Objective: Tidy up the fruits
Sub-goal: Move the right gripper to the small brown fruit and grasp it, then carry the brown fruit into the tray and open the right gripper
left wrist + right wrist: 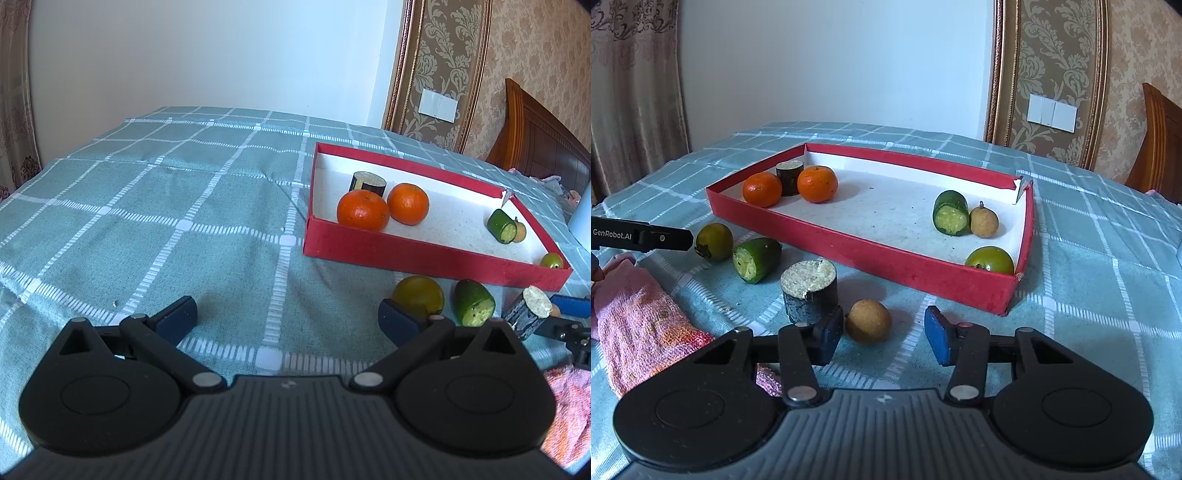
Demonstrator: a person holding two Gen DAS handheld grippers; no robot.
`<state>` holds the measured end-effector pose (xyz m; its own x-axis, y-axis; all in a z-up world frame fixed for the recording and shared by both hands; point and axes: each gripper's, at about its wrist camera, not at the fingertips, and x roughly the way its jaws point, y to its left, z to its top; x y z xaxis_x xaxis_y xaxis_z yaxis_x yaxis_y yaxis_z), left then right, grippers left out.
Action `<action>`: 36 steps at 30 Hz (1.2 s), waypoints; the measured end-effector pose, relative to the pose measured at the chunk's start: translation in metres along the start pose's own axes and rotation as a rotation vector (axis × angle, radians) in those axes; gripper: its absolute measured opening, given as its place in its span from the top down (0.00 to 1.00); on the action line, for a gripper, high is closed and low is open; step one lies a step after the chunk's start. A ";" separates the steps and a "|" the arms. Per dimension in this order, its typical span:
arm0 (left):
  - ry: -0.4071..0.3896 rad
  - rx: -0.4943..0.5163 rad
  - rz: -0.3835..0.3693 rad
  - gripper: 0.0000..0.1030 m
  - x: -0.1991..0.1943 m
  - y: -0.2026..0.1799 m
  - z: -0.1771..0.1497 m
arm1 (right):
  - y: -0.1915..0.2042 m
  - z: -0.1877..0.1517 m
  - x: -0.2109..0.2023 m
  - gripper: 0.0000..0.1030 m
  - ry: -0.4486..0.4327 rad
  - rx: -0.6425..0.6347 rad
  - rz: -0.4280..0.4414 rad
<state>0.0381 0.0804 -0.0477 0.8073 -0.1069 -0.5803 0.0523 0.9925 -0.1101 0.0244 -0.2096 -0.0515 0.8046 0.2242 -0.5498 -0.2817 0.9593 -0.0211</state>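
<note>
On the checked cloth (1089, 236) sits the red tray (886, 254), and in it I see two oranges (762, 189) (817, 184) with a dark stub (789, 177) touching both at the far left end. At the right end lie a cucumber piece (951, 218), a longan (984, 221) touching it, and a green fruit (990, 259) in the near corner.

My right gripper (882, 336) is spread wide, holding nothing. A second longan (868, 320) lies between its fingers, nearer the left pad (829, 338). A second dark stub (809, 291) stands upright just beyond that pad.

Further left on the cloth lie another cucumber piece (756, 259) and a yellow-green fruit (714, 242). My left gripper (288, 317) is also wide and empty, its right finger (400, 321) just in front of that fruit (418, 297). A pink towel (639, 317) lies at my near left.
</note>
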 end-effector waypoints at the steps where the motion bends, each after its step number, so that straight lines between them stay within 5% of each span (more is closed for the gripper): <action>1: 0.000 0.000 0.000 0.00 0.000 0.000 0.000 | 0.001 0.000 0.000 0.46 -0.002 -0.013 -0.013; 4: 0.000 -0.001 -0.001 0.00 0.000 0.000 0.000 | 0.001 0.000 0.001 0.44 -0.005 -0.012 -0.023; 7: 0.000 -0.001 0.000 0.00 0.000 0.000 0.000 | 0.000 -0.001 0.000 0.64 -0.007 -0.001 0.036; 11: -0.001 -0.003 -0.002 0.00 0.000 0.001 0.000 | 0.006 -0.001 -0.001 0.74 -0.012 -0.023 0.038; 21: -0.002 -0.008 -0.007 0.00 0.000 0.001 0.000 | 0.002 0.002 -0.014 0.76 -0.055 0.054 0.022; 25: -0.003 -0.010 -0.008 0.00 0.000 0.002 0.000 | 0.001 0.021 -0.018 0.75 -0.105 0.029 -0.047; 36: -0.002 -0.010 -0.008 0.00 -0.001 0.002 0.000 | -0.010 0.056 0.022 0.75 -0.083 0.030 -0.134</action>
<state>0.0379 0.0822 -0.0471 0.8083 -0.1148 -0.5775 0.0531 0.9910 -0.1226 0.0743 -0.2042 -0.0170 0.8747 0.1065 -0.4729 -0.1547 0.9859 -0.0641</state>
